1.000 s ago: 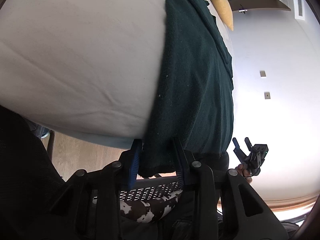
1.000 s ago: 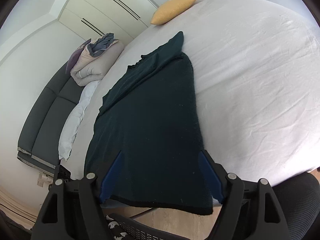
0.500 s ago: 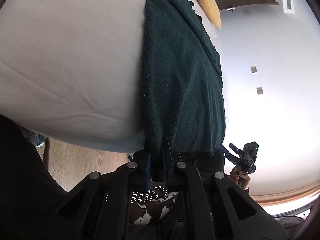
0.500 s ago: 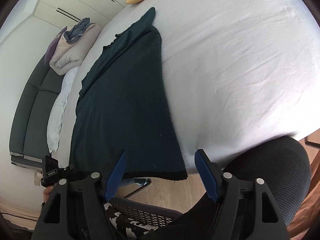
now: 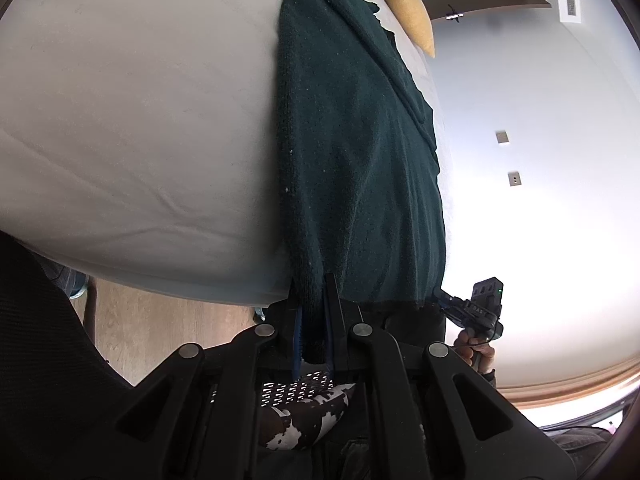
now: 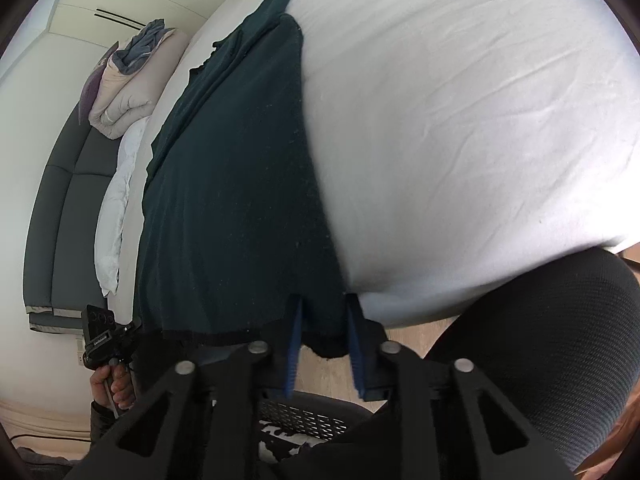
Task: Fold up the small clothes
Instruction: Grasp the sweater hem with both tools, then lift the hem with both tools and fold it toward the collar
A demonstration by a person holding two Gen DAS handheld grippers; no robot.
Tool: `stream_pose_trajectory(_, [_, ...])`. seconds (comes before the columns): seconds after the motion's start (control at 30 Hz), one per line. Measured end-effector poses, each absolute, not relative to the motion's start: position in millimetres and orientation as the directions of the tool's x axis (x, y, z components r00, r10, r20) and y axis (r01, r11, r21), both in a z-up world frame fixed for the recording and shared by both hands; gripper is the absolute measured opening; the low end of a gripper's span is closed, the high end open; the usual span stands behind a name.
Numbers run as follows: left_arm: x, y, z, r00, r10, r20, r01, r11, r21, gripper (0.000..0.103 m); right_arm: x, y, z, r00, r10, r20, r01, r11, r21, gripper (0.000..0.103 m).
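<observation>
A dark green knitted garment (image 5: 360, 160) lies lengthwise on the white bed (image 5: 140, 120), its hem hanging over the near edge. My left gripper (image 5: 314, 312) is shut on the hem's left corner. In the right wrist view the garment (image 6: 232, 200) fills the left half, and my right gripper (image 6: 322, 320) has its jaws nearly together around the hem's right corner. Each gripper shows small in the other's view: the right gripper (image 5: 476, 312) and the left gripper (image 6: 104, 336).
A yellow pillow (image 5: 408, 12) lies at the bed's far end. A folded quilt pile (image 6: 128, 84) and a grey sofa (image 6: 60, 216) stand left of the bed. A black mesh chair (image 6: 552, 360) is close at the near edge, over wooden floor (image 5: 160, 320).
My left gripper went from open to shut on the hem's left corner. My right gripper moved in on the right corner and its jaws narrowed around the cloth.
</observation>
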State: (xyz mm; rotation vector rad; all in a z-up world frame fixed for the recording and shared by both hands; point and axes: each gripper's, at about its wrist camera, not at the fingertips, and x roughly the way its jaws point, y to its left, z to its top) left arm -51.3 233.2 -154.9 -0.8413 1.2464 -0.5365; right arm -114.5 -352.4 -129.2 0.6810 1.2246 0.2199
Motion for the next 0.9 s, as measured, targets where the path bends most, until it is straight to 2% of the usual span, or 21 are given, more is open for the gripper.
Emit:
stream_pose_trajectory(0.17, [-53, 231, -150, 0.268, -0.765, -0.585, -0.066, 0.591, -0.804, 0.006, -116, -349, -119, 0.379, 0.546, -0.747, 0.162, 0.756, 0.634, 0.01])
stream_pose_trajectory(0.3, [-53, 233, -136, 0.301, -0.789, -0.535, -0.041, 0.55, -0.834, 0.006, -114, -352, -100, 0.445, 0.61, -0.656, 0.12, 0.685, 0.718, 0.009])
stream_pose_trajectory(0.57, [-34, 257, -87, 0.432, -0.823, -0.368, 0.023, 0.418, -0.908, 0.006, -86, -356, -65, 0.547, 0.674, -0.497, 0.04, 0.573, 0.819, 0.009])
stream_pose_trajectory(0.67, [-20, 262, -71, 0.462, -0.822, -0.331, 0.048, 0.396, -0.917, 0.006, -68, -353, -58, 0.558, 0.671, -0.488, 0.026, 0.575, 0.818, 0.009])
stream_pose_trajectory(0.9, [14, 264, -55, 0.497, -0.808, -0.316, 0.068, 0.399, -0.914, 0.006, -22, -356, -43, 0.596, 0.666, -0.448, 0.008, 0.553, 0.833, 0.009])
